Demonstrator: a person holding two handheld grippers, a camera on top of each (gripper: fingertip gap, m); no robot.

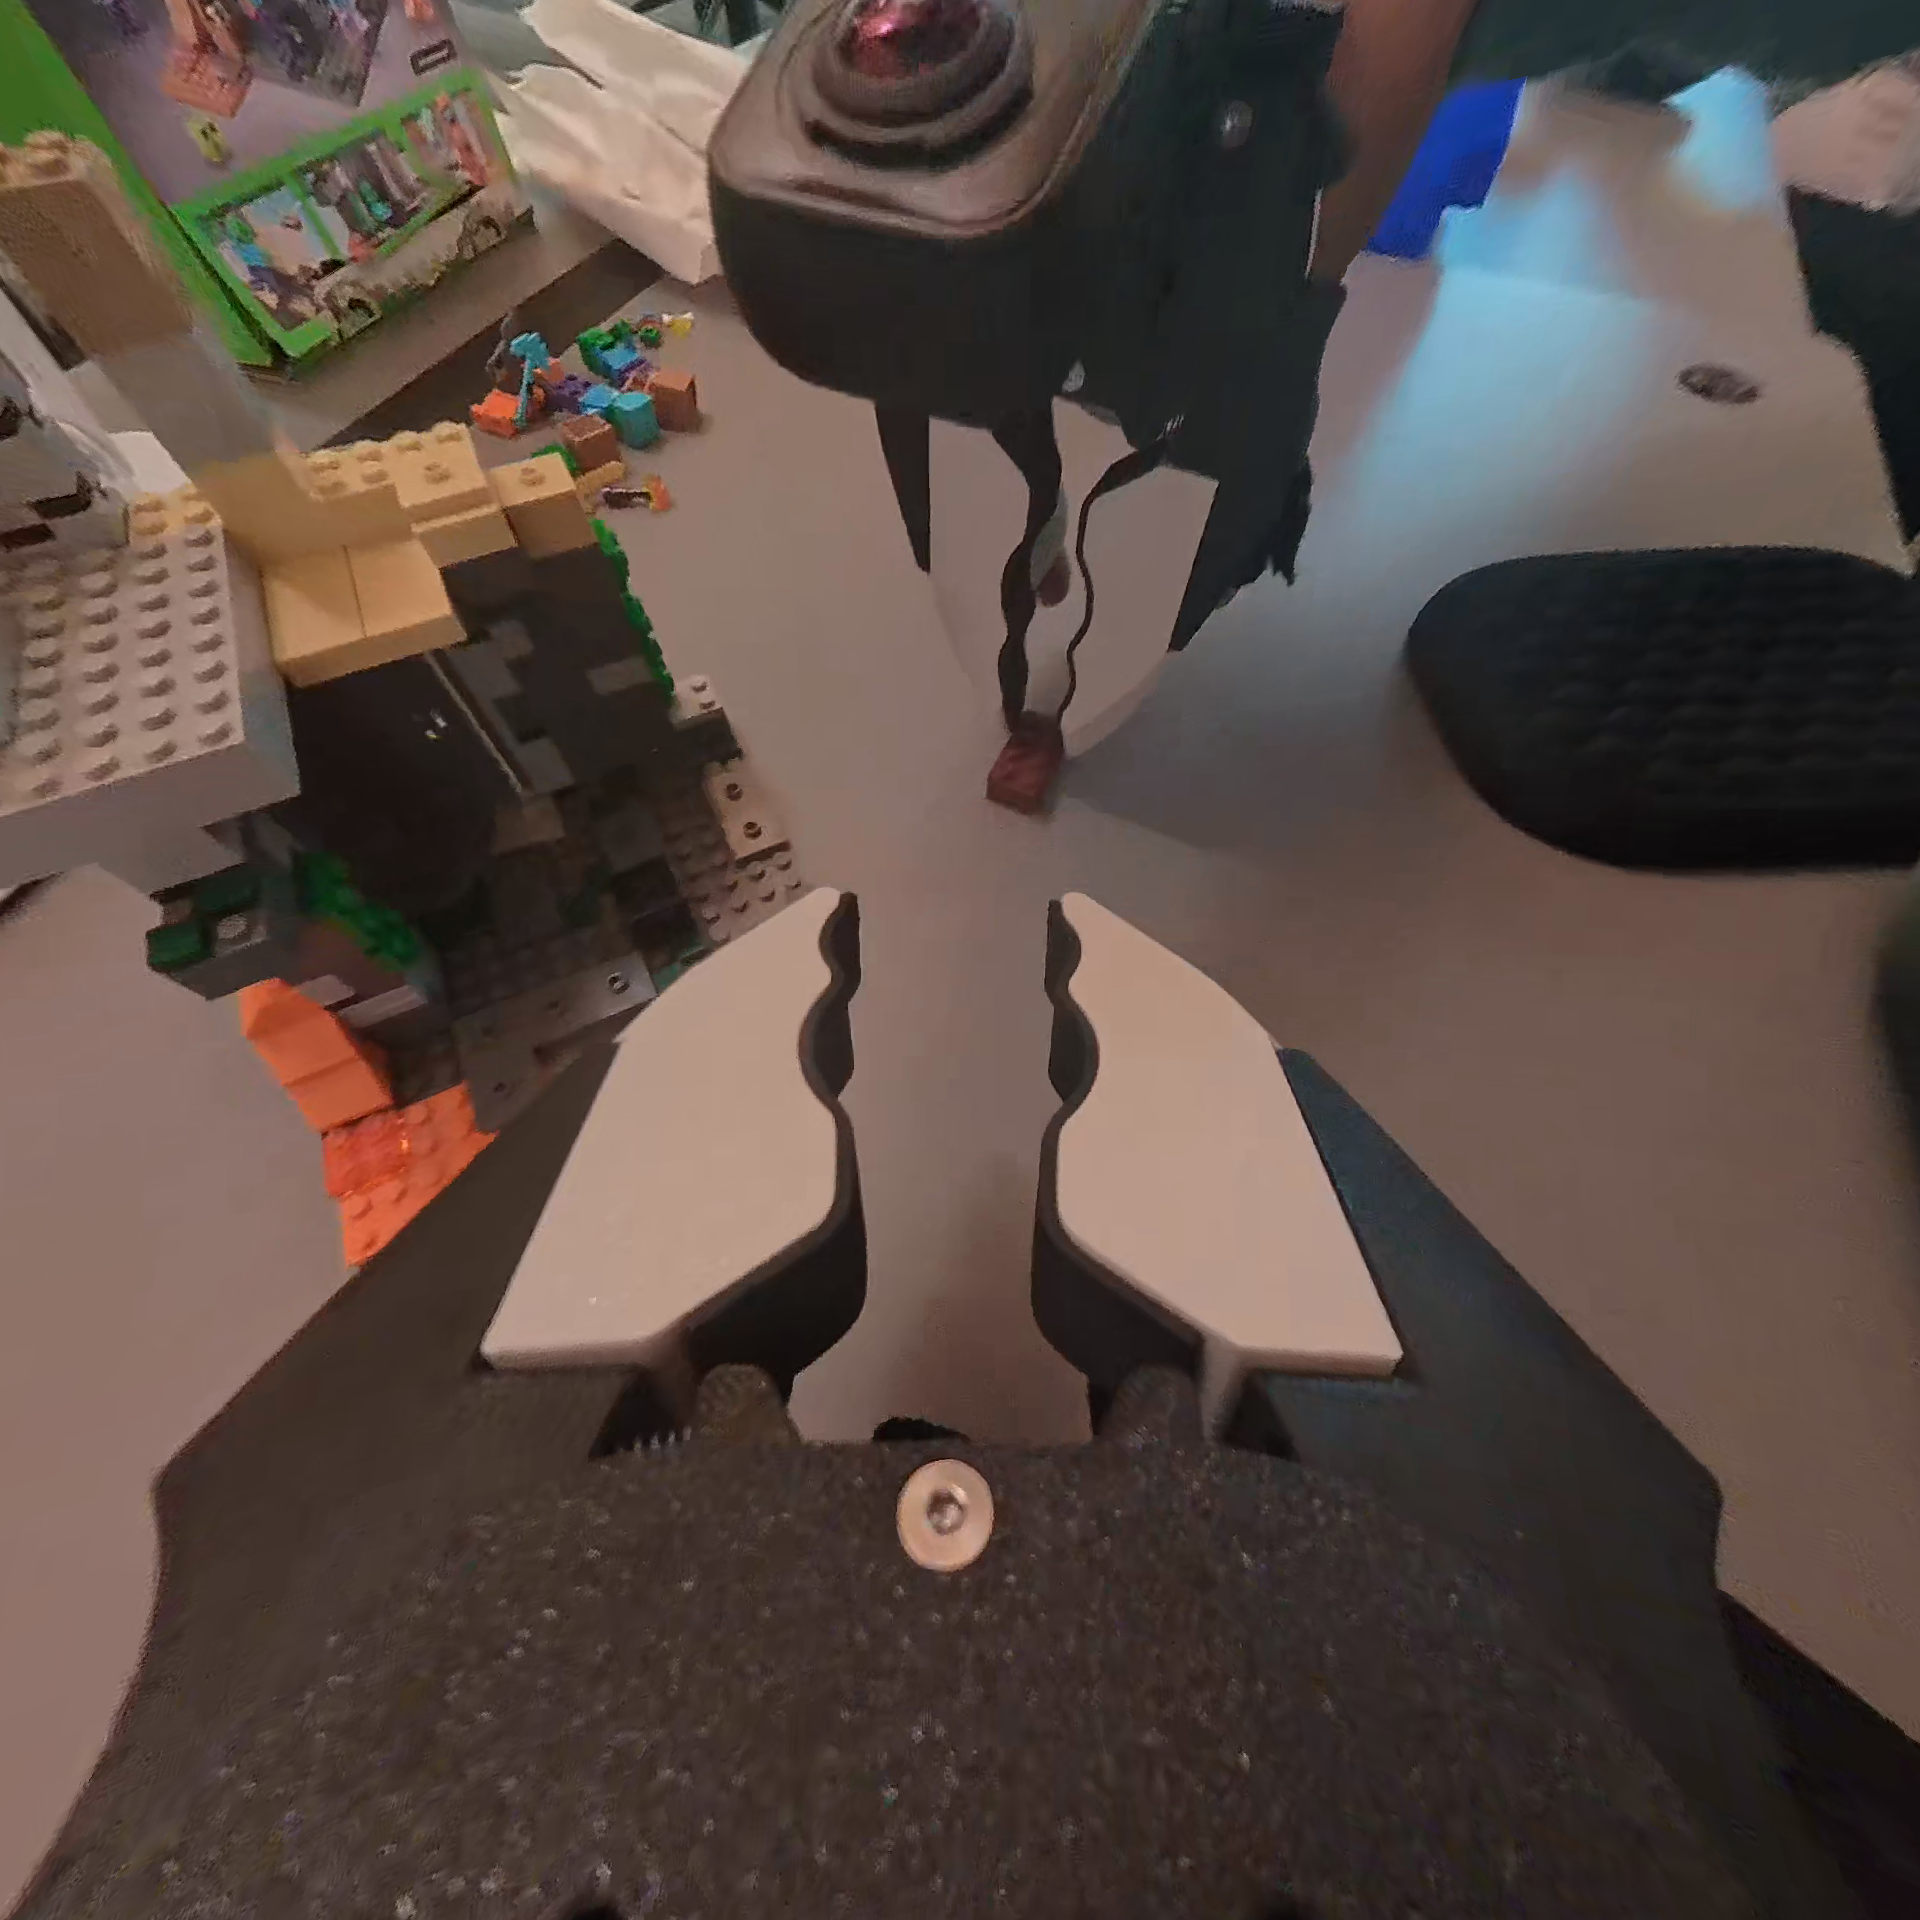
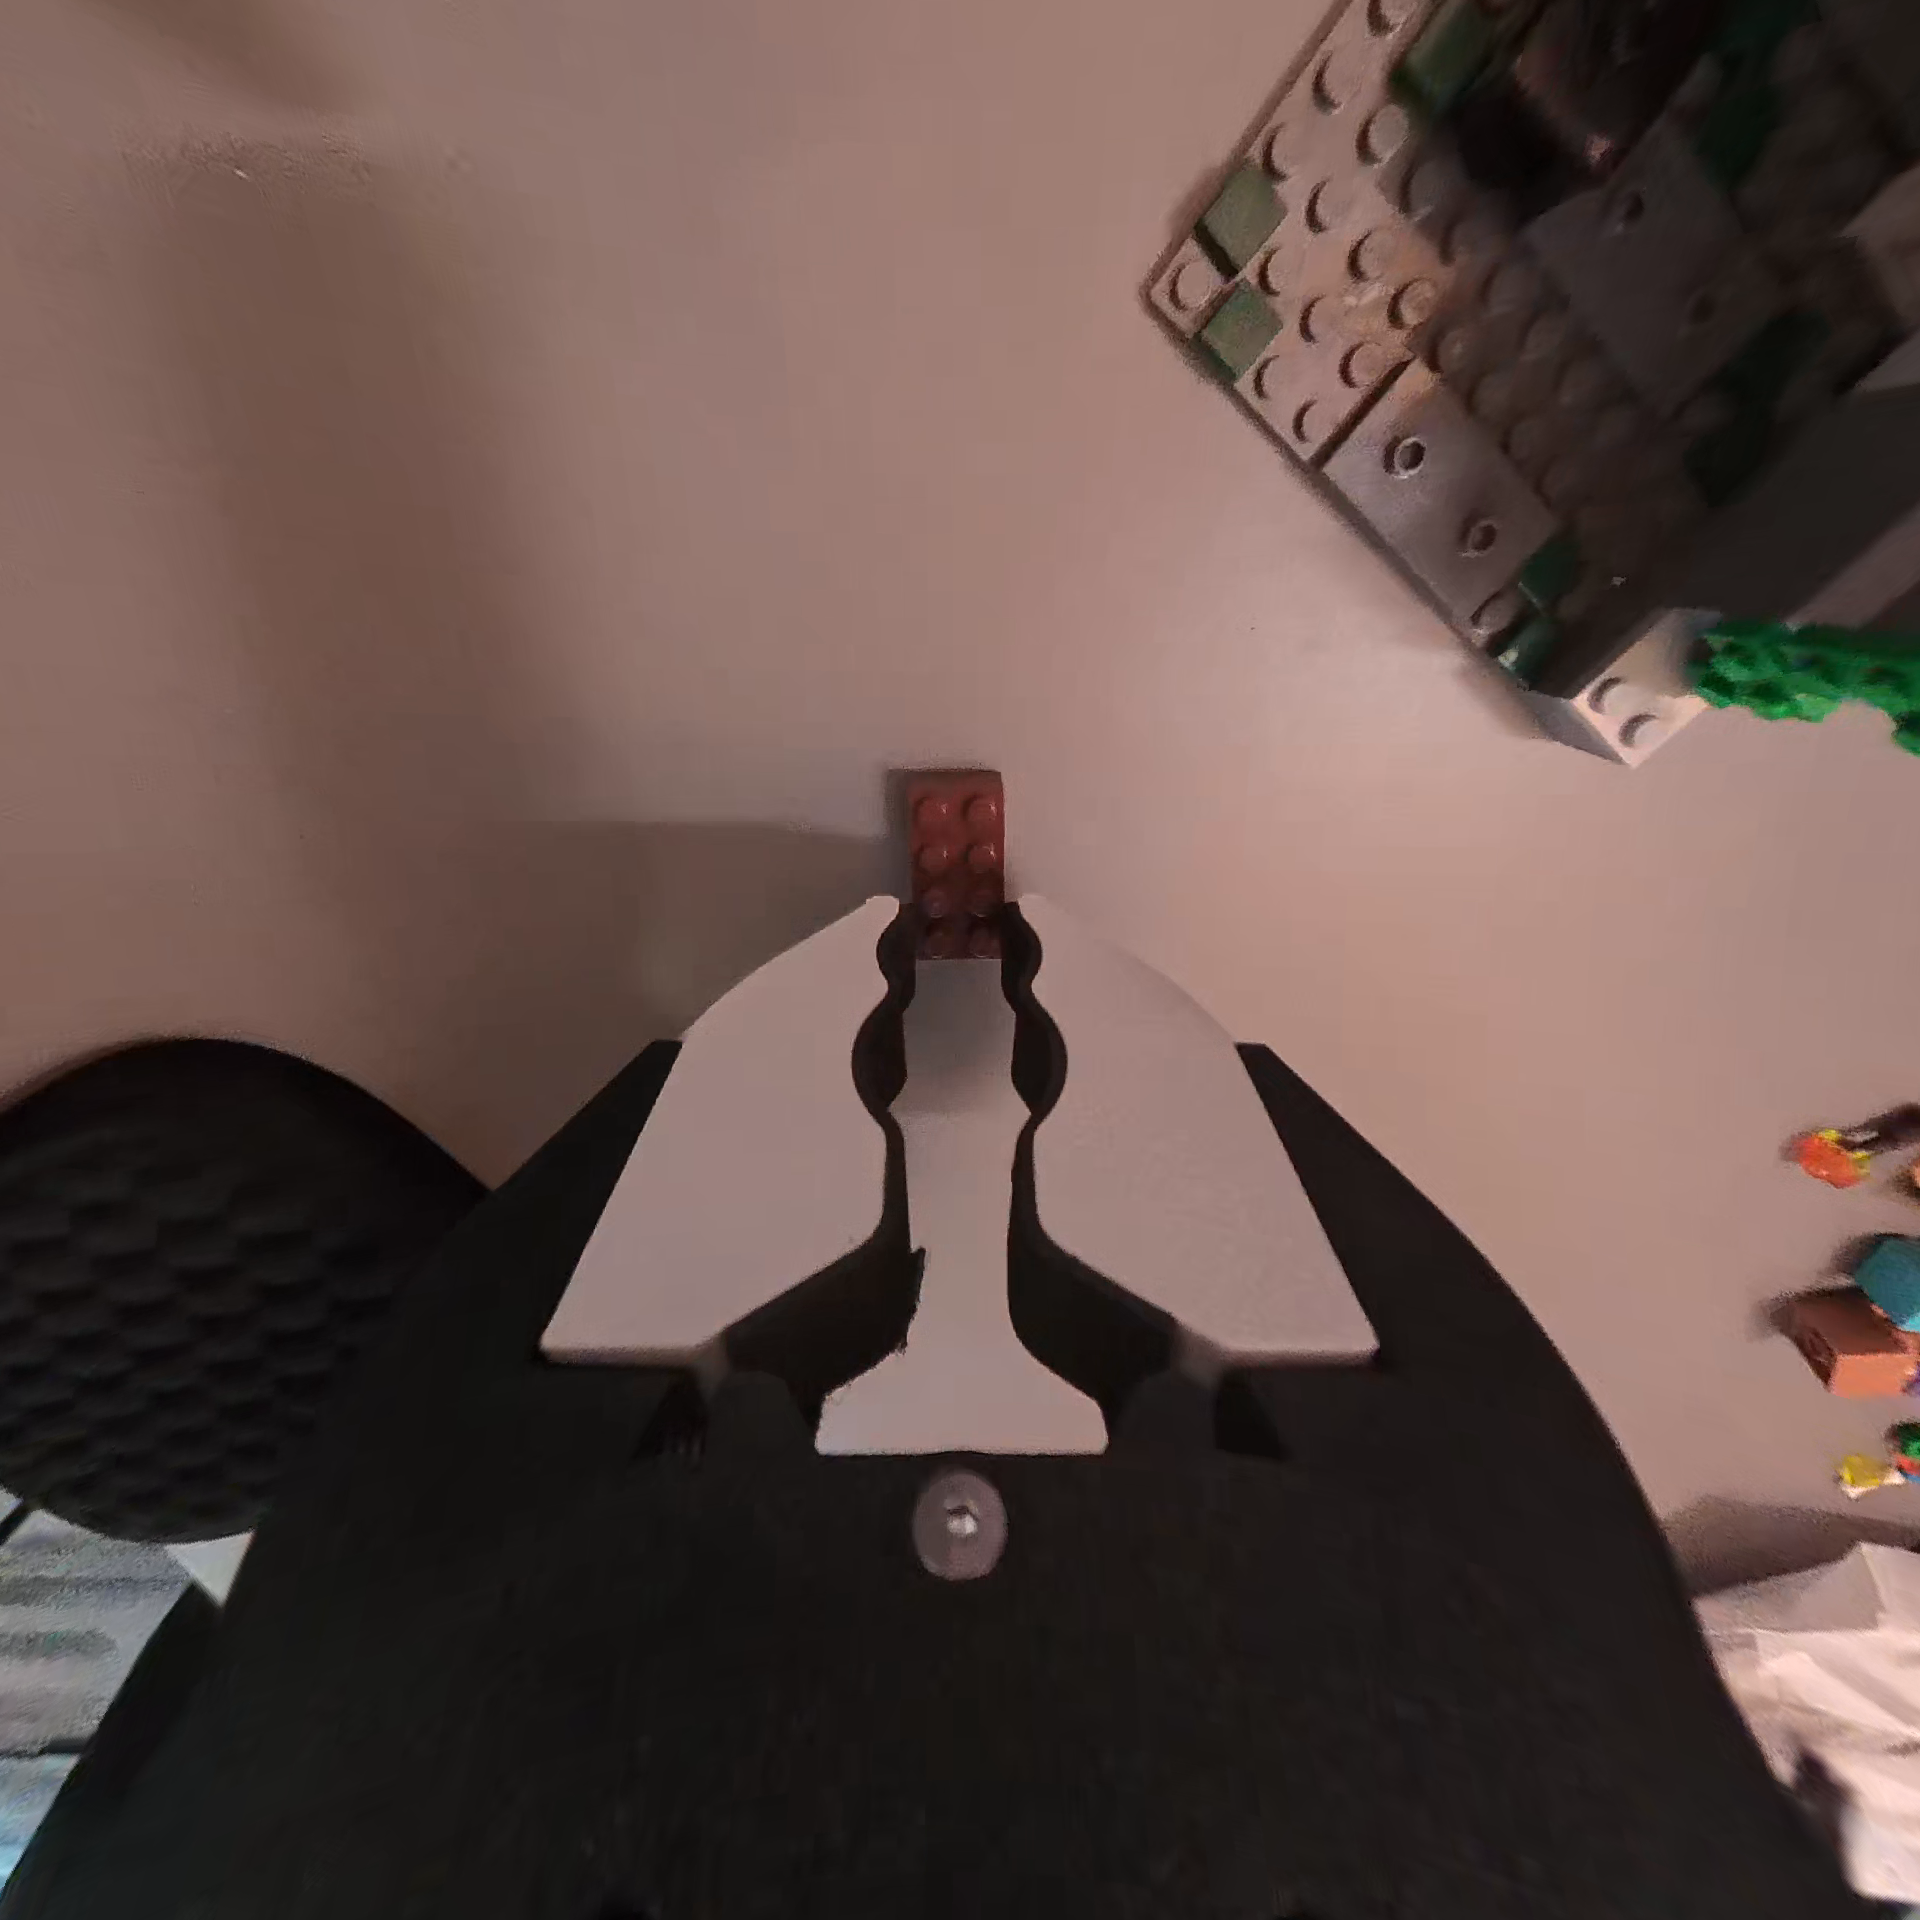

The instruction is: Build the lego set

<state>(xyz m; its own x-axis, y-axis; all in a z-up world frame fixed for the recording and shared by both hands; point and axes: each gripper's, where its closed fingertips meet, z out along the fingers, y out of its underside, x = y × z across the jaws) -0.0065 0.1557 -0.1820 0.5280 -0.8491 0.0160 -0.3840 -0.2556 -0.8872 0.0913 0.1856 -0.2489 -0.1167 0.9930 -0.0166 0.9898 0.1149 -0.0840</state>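
Observation:
A small dark brown studded brick (image 2: 956, 842) is pinched at its near end between my right gripper's (image 2: 956, 920) fingertips, which are shut on it. In the left wrist view the right gripper (image 1: 1034, 717) points down and holds the brown brick (image 1: 1023, 777) at the grey table surface. My left gripper (image 1: 951, 920) is open and empty, low over the table and just short of that brick. The partly built model (image 1: 488, 790) of grey, tan, green and orange bricks stands to the left. It also shows at the top right of the right wrist view (image 2: 1538, 312).
A pile of loose coloured pieces (image 1: 597, 405) lies beyond the model, also at the right edge of the right wrist view (image 2: 1860, 1309). The set's box (image 1: 343, 208) and white paper (image 1: 623, 135) lie at the back. A black textured pad (image 1: 1683, 707) lies to the right. Tip to tip, the grippers are about 12 cm apart.

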